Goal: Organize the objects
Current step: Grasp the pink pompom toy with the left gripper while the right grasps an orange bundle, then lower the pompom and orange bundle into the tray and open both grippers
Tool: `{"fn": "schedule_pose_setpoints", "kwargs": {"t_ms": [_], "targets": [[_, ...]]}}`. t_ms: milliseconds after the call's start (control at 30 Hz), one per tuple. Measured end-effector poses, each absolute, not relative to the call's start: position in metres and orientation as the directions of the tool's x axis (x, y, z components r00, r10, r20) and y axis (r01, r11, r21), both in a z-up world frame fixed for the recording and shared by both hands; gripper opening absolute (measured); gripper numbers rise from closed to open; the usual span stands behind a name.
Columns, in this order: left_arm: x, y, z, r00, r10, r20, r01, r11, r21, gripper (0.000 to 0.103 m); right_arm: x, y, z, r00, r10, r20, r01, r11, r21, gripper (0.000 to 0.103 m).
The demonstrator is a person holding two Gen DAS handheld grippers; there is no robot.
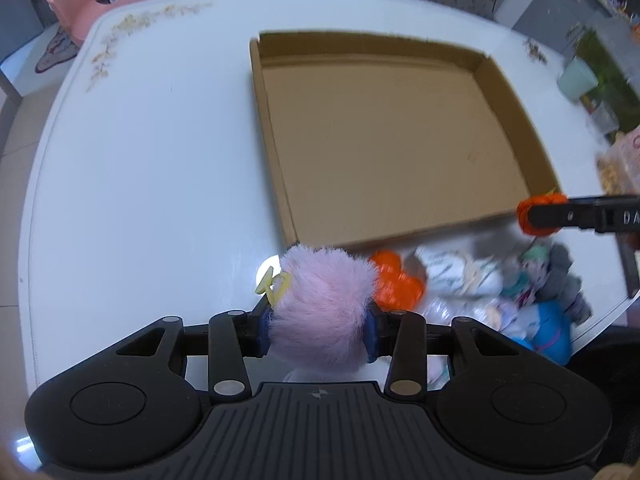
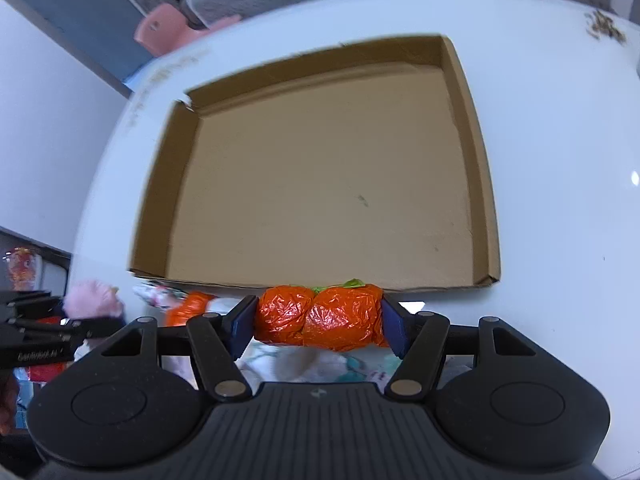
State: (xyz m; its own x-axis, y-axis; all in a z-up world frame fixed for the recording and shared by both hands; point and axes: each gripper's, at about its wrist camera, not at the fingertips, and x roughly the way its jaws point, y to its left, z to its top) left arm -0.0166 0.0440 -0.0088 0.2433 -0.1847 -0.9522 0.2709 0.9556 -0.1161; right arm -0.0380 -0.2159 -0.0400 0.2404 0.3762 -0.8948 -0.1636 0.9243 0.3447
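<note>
white bench (image 1: 140,160) carries an empty cardboard tray (image 2: 486,184). left claw (image 1: 318,330) pinches a pink fluffy ball (image 1: 324,304); right claw (image 2: 320,322) pinches an orange crinkly bundle (image 2: 320,316), perhaps a wrapped toy. carry both over the near rim, then release low.

"DA" shows on the right gripper (image 1: 532,216).

The heap of small mixed items (image 1: 520,292) below the shallow brown cardboard box (image 1: 516,216) is smeared by blur, its pieces indistinct. The fluffy pink pompom (image 1: 324,308) hides its own underside behind the left gripper (image 1: 318,330). The right gripper (image 1: 532,220) is cut off by the frame edge.
</note>
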Motion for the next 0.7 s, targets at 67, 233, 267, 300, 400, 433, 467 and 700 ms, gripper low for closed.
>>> {"fn": "schedule_pose_setpoints", "kwargs": {"t_ms": [67,233,267,300,400,433,467,700], "targets": [[-0.014,0.045,0.0,0.267,-0.206,-0.941,0.26,0.956,-0.135,0.049,-0.033,-0.211,-0.04,0.255,0.387,-0.886,-0.173,0.92,0.352,0.061],[0.009,0.029,0.033,0.385,-0.25,-0.889,0.31,0.942,-0.131,0.049,-0.03,-0.215,-0.018,0.322,0.424,-0.847,-0.196,0.905,0.378,0.061],[0.016,0.025,0.039,0.415,-0.26,-0.872,0.328,0.937,-0.123,0.049,-0.028,-0.215,-0.011,0.348,0.432,-0.832,-0.209,0.901,0.38,0.061],[0.024,0.021,0.043,0.444,-0.258,-0.858,0.344,0.933,-0.102,0.049,-0.025,-0.213,-0.004,0.373,0.443,-0.815,-0.23,0.895,0.382,0.061],[0.055,0.009,0.043,0.493,-0.245,-0.835,0.364,0.93,-0.058,0.049,-0.009,-0.207,0.012,0.44,0.451,-0.777,-0.277,0.891,0.36,0.061],[0.067,0.006,0.039,0.492,-0.247,-0.835,0.357,0.932,-0.066,0.049,-0.003,-0.205,0.014,0.453,0.463,-0.762,-0.295,0.884,0.362,0.061],[0.078,0.001,0.034,0.494,-0.247,-0.833,0.351,0.934,-0.068,0.049,0.005,-0.203,0.015,0.461,0.47,-0.753,-0.303,0.881,0.364,0.061],[0.113,-0.022,0.001,0.541,-0.272,-0.796,0.438,0.899,-0.01,0.049,0.051,-0.179,0.0,0.503,0.527,-0.685,-0.48,0.83,0.286,0.061]]}}
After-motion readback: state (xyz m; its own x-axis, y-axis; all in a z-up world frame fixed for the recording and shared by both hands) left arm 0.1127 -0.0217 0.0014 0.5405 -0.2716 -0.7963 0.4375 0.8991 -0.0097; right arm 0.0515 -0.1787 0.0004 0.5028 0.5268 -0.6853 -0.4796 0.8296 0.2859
